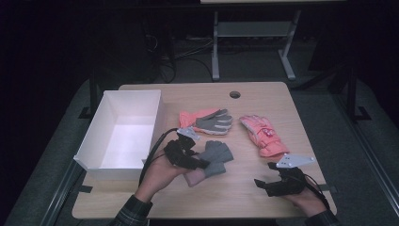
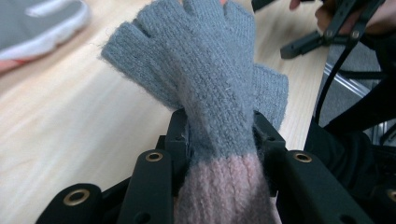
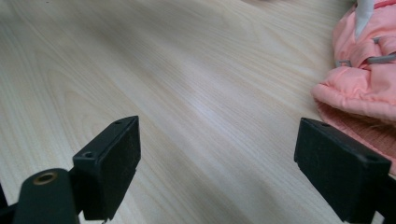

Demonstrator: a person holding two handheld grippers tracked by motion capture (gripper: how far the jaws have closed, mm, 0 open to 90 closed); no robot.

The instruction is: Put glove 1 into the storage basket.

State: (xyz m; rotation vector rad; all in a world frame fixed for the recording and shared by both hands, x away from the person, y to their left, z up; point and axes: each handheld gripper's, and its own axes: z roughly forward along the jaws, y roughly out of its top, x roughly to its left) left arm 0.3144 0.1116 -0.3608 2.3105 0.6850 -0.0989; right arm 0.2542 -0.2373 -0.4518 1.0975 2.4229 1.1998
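Grey knitted wool fills the grip of the left tool (image 2: 219, 140), whose two black jaws clamp a fingerless glove (image 2: 205, 79) at the line where its grey hand meets its pink cuff. The glove's stubby finger ends point away from the tool, over the pale wooden surface (image 1: 244, 188), and its cuff trails back toward the person's left hand (image 1: 160, 172). Just behind that tool stands a white box (image 1: 106, 125), open at the top. Ahead of it lie a grey-palmed pink glove (image 1: 209, 120) and a padded pink ski glove (image 1: 263, 134). Beyond the knitted glove, the right tool (image 3: 217, 158) hovers low with jaws spread wide, the ski glove's cuff beside one jaw.
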